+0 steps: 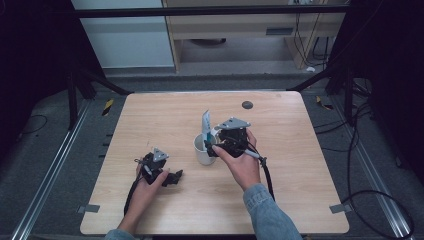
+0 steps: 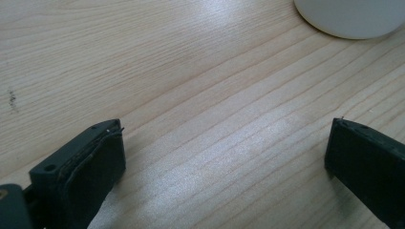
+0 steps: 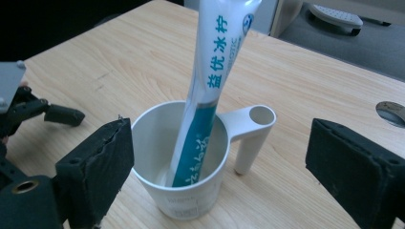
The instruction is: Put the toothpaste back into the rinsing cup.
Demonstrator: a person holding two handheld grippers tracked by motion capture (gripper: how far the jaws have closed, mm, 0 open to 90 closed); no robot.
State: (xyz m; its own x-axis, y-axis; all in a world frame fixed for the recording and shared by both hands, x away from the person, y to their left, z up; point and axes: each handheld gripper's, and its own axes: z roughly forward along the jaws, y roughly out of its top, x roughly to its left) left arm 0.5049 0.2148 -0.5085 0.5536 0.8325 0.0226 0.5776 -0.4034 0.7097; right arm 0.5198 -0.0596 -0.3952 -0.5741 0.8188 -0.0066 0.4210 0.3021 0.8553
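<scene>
A white cup (image 1: 202, 152) with a side handle stands near the middle of the wooden table (image 1: 300, 190). A white and teal toothpaste tube (image 1: 205, 121) stands in it, leaning on the rim. My right gripper (image 1: 210, 146) sits just right of the cup at rim height. In the right gripper view its jaws (image 3: 217, 126) are wide open on either side of the cup (image 3: 157, 143), touching neither it nor the tube (image 3: 210, 81). My left gripper (image 1: 175, 176) rests low on the table to the cup's left, open (image 2: 227, 126) over bare wood. The cup's base (image 2: 348, 19) lies ahead of it.
A dark round grommet (image 1: 247, 105) is set in the table's far side, also at the right in the right gripper view (image 3: 391, 112). Cables (image 1: 360, 150) lie on the floor to the right. A wooden cabinet (image 1: 240, 30) stands beyond the table.
</scene>
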